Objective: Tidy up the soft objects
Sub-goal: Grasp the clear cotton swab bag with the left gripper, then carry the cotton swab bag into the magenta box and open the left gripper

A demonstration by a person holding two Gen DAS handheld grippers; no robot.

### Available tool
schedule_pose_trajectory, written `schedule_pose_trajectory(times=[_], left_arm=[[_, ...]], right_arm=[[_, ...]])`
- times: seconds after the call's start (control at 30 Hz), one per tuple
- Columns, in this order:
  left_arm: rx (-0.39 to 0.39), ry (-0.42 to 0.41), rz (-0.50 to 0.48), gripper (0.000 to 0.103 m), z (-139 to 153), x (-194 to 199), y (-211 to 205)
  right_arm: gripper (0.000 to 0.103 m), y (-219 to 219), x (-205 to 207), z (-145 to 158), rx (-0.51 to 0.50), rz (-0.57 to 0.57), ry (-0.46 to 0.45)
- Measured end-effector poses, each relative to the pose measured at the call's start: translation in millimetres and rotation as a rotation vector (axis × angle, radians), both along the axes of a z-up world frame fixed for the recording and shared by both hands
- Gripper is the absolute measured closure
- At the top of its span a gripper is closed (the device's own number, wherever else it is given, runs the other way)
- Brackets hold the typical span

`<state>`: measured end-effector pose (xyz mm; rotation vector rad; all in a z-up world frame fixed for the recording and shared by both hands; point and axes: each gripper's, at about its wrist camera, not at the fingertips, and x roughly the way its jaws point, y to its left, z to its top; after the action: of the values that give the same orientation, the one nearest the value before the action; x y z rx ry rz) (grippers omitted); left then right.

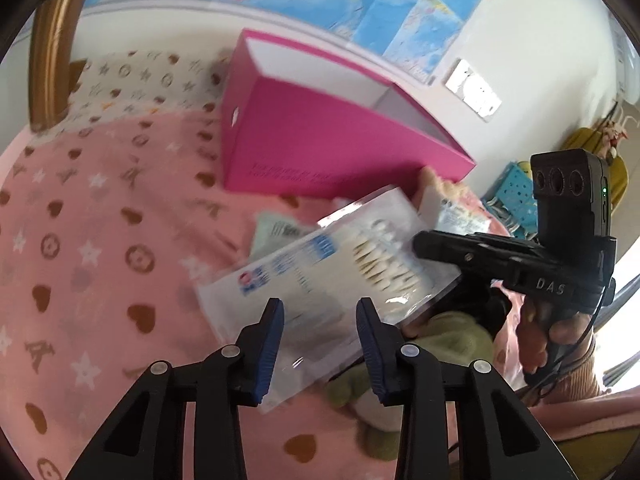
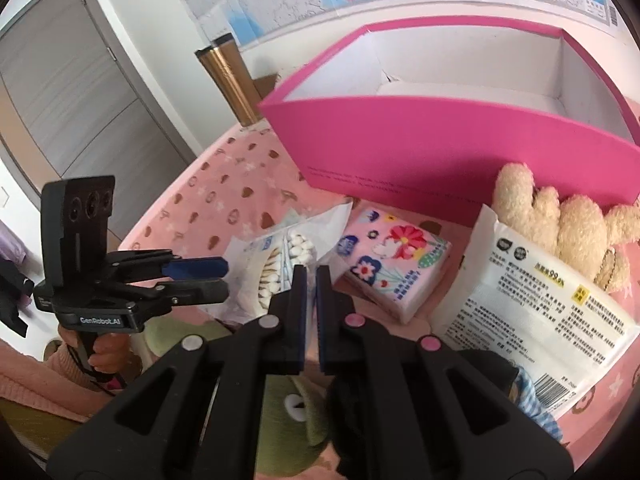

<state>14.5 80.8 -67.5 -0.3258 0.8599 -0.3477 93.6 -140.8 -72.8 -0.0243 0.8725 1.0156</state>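
Observation:
A clear bag of cotton swabs (image 1: 320, 276) hangs above the pink bedspread, in front of the open pink box (image 1: 320, 136). My right gripper (image 2: 311, 276) is shut on the bag of cotton swabs (image 2: 280, 260) and holds it up; it shows in the left wrist view (image 1: 424, 246) at the bag's right edge. My left gripper (image 1: 320, 312) is open, its blue pads on either side of the bag's near end, not closed on it. It also shows in the right wrist view (image 2: 224, 278). The pink box (image 2: 440, 120) is empty inside.
A flowered tissue pack (image 2: 392, 260), a white wipes pack (image 2: 532, 316), a beige plush (image 2: 560, 228) and a green plush (image 2: 292, 412) lie on the bedspread (image 1: 80, 240) near the box. A gold cylinder (image 2: 228, 80) stands at the bed's far corner. A blue basket (image 1: 516, 196) sits beyond the bed.

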Motion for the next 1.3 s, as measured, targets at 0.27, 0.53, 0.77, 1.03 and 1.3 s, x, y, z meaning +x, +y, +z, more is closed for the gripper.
schedule_pose_trajectory(times=[0.27,0.53,0.77,1.03,1.3], left_arm=[[0.036,0.041,0.106,0.050,-11.5,-4.2,19.9],[0.038,0.069,0.120,0.039,-15.4,-14.9,34.7],[0.012,0.082,0.055,0.039,-21.3,-9.7,24.4],[-0.074,0.073,-0.008,0.046,-24.2,15.4,14.3],[-0.071,0.057,0.014,0.071,-12.7,17.6,13.0]], right_arm=[[0.099,-13.1,13.3,-11.3,-0.007,-0.042,0.052],[0.060,0.2,7.0,-16.9,-0.004,0.053,0.094],[0.100,14.6,4.0,-23.2,-0.044,0.073,0.057],[0.101,-11.8,10.6,-23.2,-0.026,-0.013,0.046],[0.100,-20.1,9.5,-14.4,0.016,-0.038,0.029]])
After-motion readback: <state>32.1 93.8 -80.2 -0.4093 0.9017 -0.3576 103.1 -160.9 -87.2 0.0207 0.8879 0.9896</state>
